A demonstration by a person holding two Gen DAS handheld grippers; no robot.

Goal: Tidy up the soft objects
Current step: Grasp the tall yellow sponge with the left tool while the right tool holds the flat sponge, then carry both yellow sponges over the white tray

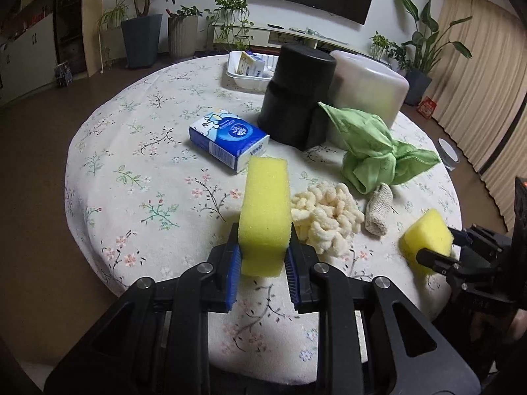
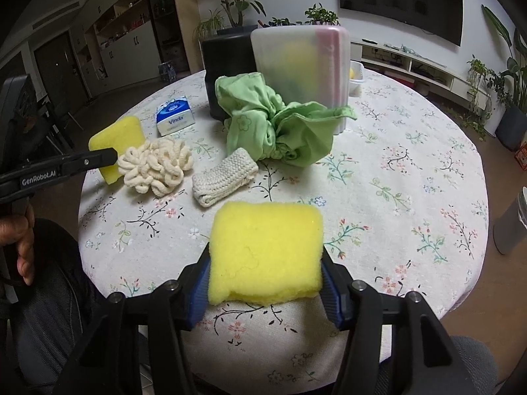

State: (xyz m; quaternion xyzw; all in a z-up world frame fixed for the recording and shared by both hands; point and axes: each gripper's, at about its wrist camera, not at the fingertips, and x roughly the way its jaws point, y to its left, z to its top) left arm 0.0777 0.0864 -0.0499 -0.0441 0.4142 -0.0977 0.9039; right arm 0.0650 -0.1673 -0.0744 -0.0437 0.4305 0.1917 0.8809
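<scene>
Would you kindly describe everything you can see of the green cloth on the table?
The green cloth is a thin, soft-looking fabric with a faint flower print, bunched and twisted into a crumpled heap with loose corners sticking out. It lies on the floral tablecloth, leaning against the translucent plastic container and next to the black container. The knitted beige pad lies just in front of it, close or touching. Neither gripper touches it.
</scene>
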